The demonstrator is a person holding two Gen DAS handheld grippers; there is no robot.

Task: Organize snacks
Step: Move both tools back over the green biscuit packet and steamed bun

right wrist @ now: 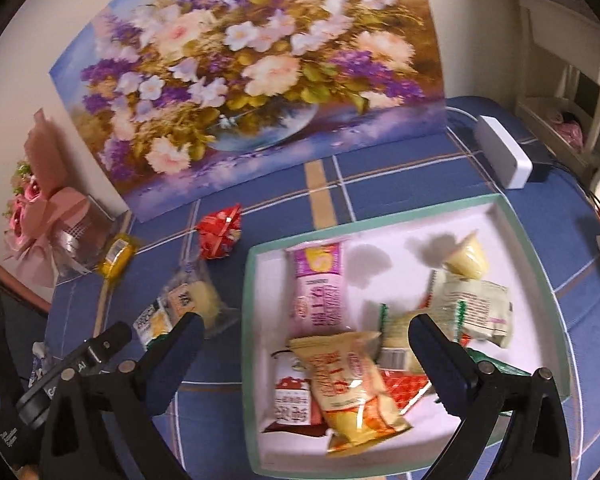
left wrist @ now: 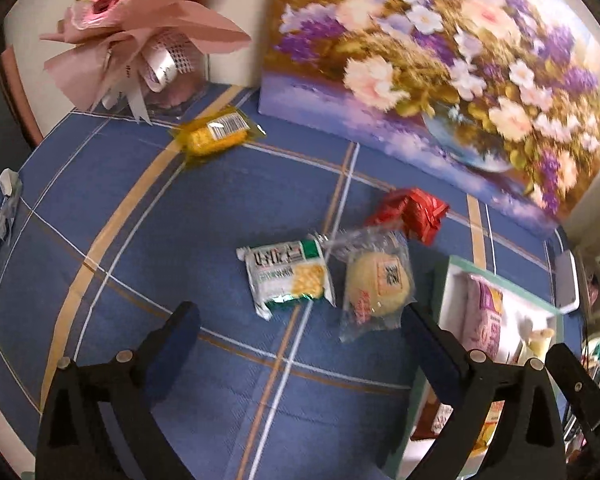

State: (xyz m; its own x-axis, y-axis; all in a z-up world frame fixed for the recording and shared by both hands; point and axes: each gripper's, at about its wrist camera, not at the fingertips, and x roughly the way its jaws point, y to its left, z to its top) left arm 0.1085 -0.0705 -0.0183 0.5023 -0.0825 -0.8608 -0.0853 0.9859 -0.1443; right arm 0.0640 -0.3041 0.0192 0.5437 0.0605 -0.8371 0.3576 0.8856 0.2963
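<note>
Tabletop (left wrist: 180,220) under blue plaid cloth, spread beneath both sets of fingers. Flower painting (right wrist: 236,80) propped upright at the far edge, well beyond the fingertips. Pink bouquet (left wrist: 140,28) far ahead-left of the left fingers.

White tray (right wrist: 540,264) with green rim directly under and ahead of the right gripper (right wrist: 306,336); right fingers released, spread wide, nothing between them. In the tray: pink packet (right wrist: 320,288) lying lengthwise ahead, between the fingers; yellow chip bag (right wrist: 352,376) nearer, between the fingers, overlapping a red-and-white packet (right wrist: 290,400); pale green packet (right wrist: 476,308) just beyond the right-hand fingertip; jelly cup (right wrist: 466,260) tipped over, farther ahead of that packet.

Left gripper (left wrist: 300,320) low over the tabletop, fingers released, wide apart, empty. Green-and-white cracker packet (left wrist: 288,276) on the cloth just ahead, between the fingertips. Clear-wrapped round bun (left wrist: 376,284) touching the packet's side, close to the right-hand fingertip. Red wrapper (left wrist: 412,212) just beyond the bun. Yellow snack (left wrist: 216,134) well ahead, toward the left-hand finger's side, near the bouquet. All four outside the tray. White box (right wrist: 504,152) far ahead-right of the right fingers.
</note>
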